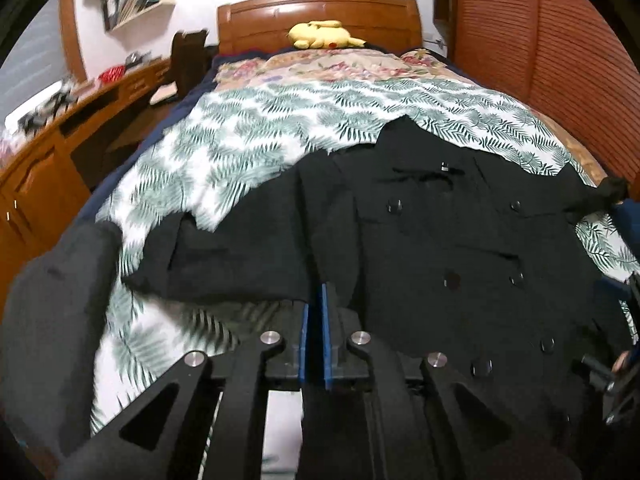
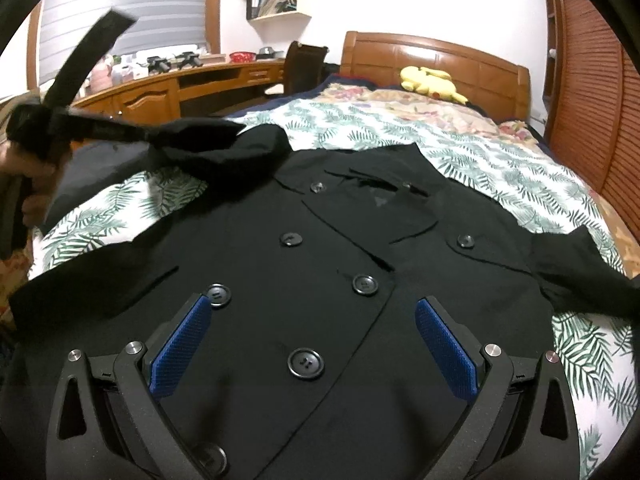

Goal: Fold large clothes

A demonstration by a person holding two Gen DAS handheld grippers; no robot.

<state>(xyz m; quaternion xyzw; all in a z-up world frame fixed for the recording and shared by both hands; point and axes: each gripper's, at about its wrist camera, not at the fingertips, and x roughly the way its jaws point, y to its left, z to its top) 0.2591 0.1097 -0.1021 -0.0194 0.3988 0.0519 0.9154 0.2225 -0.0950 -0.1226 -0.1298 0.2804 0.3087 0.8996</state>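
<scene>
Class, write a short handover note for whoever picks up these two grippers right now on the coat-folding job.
Left gripper: shut on one sleeve, held up off the bedspread.
Right gripper: open, hovering over the buttoned front, holding nothing.
Black coat: spread face up on the bedspread; other sleeve lies out to the side.
Done: coat laid out.
Left: probably fold both sleeves in, then the body.

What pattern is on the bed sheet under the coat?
Green fern leaves on white, on the bed sheet; clearest in the left wrist view.
</scene>
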